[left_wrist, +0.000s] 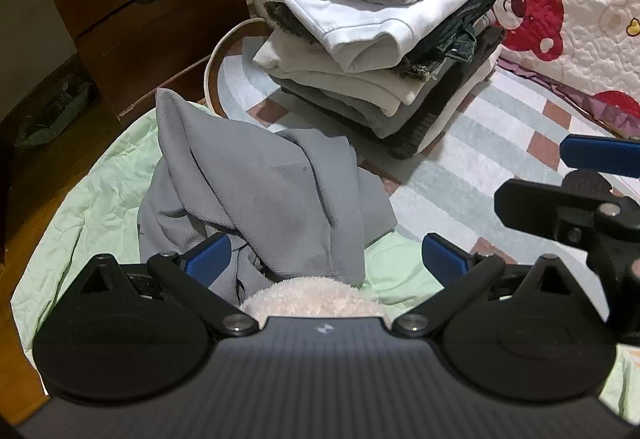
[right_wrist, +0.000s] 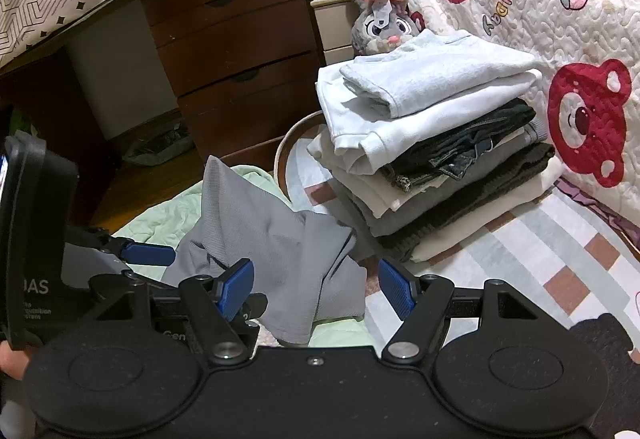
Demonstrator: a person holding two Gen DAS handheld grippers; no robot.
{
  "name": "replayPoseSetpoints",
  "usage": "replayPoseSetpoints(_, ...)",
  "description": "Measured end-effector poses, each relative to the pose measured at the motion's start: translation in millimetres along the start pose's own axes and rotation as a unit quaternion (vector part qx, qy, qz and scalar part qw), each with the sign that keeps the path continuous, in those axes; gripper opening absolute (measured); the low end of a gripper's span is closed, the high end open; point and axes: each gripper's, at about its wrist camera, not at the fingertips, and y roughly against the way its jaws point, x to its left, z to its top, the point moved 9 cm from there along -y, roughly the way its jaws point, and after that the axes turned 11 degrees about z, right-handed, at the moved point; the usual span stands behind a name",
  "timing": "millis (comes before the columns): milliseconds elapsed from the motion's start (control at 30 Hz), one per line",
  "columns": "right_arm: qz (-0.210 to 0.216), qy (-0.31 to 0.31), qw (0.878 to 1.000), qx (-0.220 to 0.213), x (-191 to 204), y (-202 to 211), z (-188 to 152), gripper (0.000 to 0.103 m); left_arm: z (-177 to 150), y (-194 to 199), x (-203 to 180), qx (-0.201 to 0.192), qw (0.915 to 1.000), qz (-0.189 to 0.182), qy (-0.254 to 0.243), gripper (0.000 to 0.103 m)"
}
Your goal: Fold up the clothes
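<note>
A bedroom: a bed spread with a striped and checked sheet (right_wrist: 516, 239), a quilt with red bears (right_wrist: 560, 39) banked up at the far right, and a dark wooden chest of drawers (right_wrist: 240, 51) on the far left across a strip of wood floor. A grey plush rabbit (right_wrist: 380, 19) sits behind a tall stack of folded clothes (right_wrist: 432, 143), which stands well ahead and to the right of both tongs.

The task's thing is a crumpled grey waffle-knit garment (left_wrist: 256, 191), heaped on a pale green cloth (left_wrist: 92, 199) directly ahead of the left tongs (left_wrist: 326, 263) and ahead-left of the right tongs (right_wrist: 316, 291). Its long axis appears to run away from the tongs, one peaked fold standing up at the far end and the near edge draping down towards them. A fluffy cream item (left_wrist: 316, 299) lies just under the left tongs' nose.

Both pairs of tongs are released, their blue pads spread wide with nothing between them. The left pair straddles the garment's near edge, one pad touching or just beside the cloth; the right pair sits beside its right flank. The left is judged the nearer, so a first pinch on the near hem would fall to it, with the right reaching leftward for the opposite corner to draw the piece flat. Which part is sleeve or hem cannot be told.
</note>
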Motion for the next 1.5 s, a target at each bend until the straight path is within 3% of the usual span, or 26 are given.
replayPoseSetpoints(300,0.012,-0.003,1.0,-0.004,-3,-11,-5,0.08,-6,-18,14,0.012,0.9999,0.003,0.01,0.103)
replayPoseSetpoints(567,0.032,-0.016,0.999,-0.021,-32,-29,-18,0.081,-15,-65,77,0.042,0.9955,0.041,0.074,0.101)
replayPoseSetpoints(700,0.07,-0.009,0.998,-0.001,-38,-54,-25,0.081,-18,-85,110,0.043,0.9925,0.068,0.092,0.099)
replayPoseSetpoints(833,0.08,0.017,0.995,0.051,-44,-91,-44,0.081,-20,-97,147,0.023,0.9876,0.101,0.118,0.075)
replayPoseSetpoints(933,0.092,0.018,0.993,0.074,-50,-115,-52,0.081,-21,-105,166,0.014,0.9854,0.121,0.119,0.07)
replayPoseSetpoints(1133,0.121,-0.068,0.987,0.077,-74,-168,-44,0.082,-41,-122,178,0.043,0.9839,0.045,0.168,0.067)
replayPoseSetpoints(1233,0.118,-0.111,0.984,0.072,-83,-188,-43,0.082,-54,-132,176,0.054,0.981,-0.001,0.186,0.071)
replayPoseSetpoints(1367,0.117,-0.154,0.978,0.074,-85,-206,-49,0.082,-69,-148,186,0.067,0.9757,0.019,0.208,0.079)
replayPoseSetpoints(1433,0.105,-0.147,0.98,0.081,-87,-218,-56,0.089,-77,-156,191,0.074,0.9726,0.028,0.219,0.086)
replayPoseSetpoints(1500,0.093,-0.138,0.982,0.087,-90,-231,-63,0.09,-85,-170,190,0.084,0.9729,0.024,0.214,0.087)
